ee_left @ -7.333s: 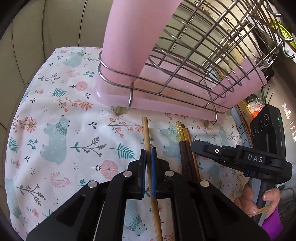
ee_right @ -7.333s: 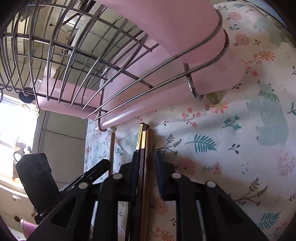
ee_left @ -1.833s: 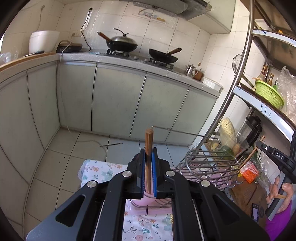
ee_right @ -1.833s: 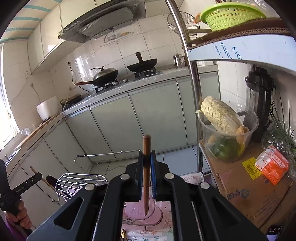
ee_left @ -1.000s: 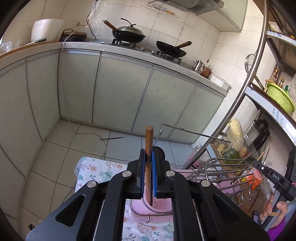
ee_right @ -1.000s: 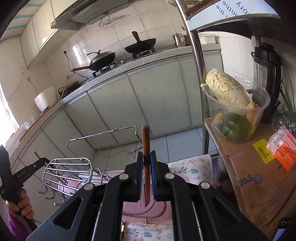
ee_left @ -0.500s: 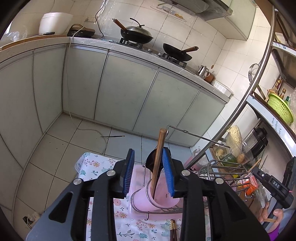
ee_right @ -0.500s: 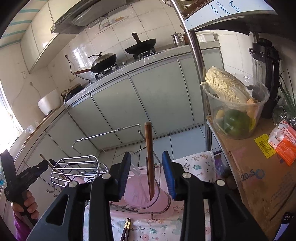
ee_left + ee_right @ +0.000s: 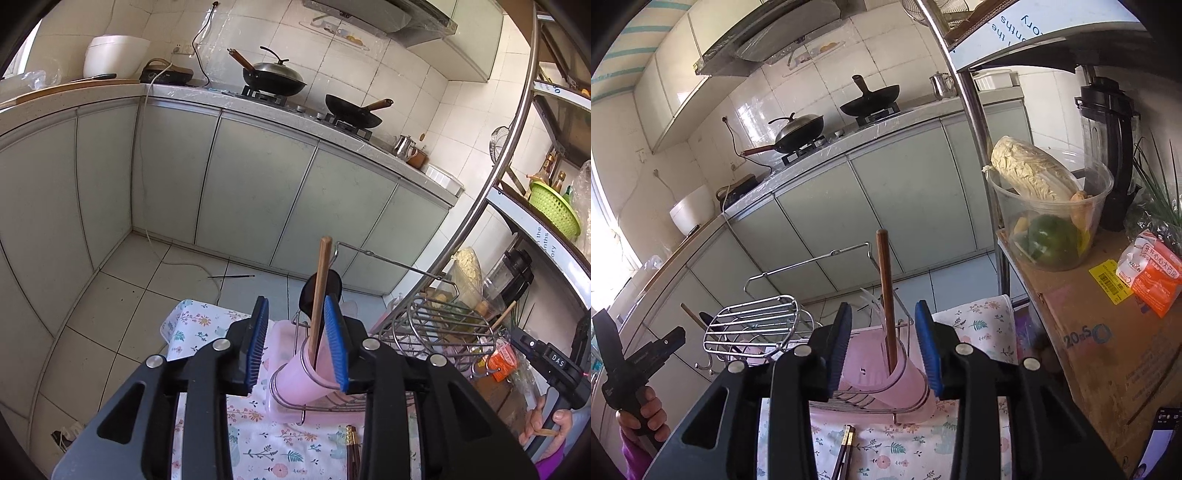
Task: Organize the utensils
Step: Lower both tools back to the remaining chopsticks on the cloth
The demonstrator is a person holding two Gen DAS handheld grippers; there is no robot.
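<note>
My left gripper [image 9: 299,347] is open above a pink cup [image 9: 299,380] at the left end of the wire rack [image 9: 436,332]. A light wooden chopstick [image 9: 320,291] stands in that cup, leaning free between the pads, beside a black ladle [image 9: 320,291]. My right gripper [image 9: 882,347] is open above the pink cup [image 9: 908,380] at the rack's right end. A dark wooden chopstick [image 9: 885,291] stands in it, free of the pads. Dark chopsticks [image 9: 845,450] lie on the floral cloth [image 9: 975,321] below.
A steel shelf post [image 9: 491,177] rises at the right. A cardboard box [image 9: 1108,332] with a tub of vegetables [image 9: 1045,221] and a blender [image 9: 1108,147] stands to the right. Kitchen cabinets and woks are behind.
Both grippers carried a chopstick up over the rack, lowered it into a pink cup, then opened. Since half a second ago the jaws have stayed open and the chopsticks stand free.
</note>
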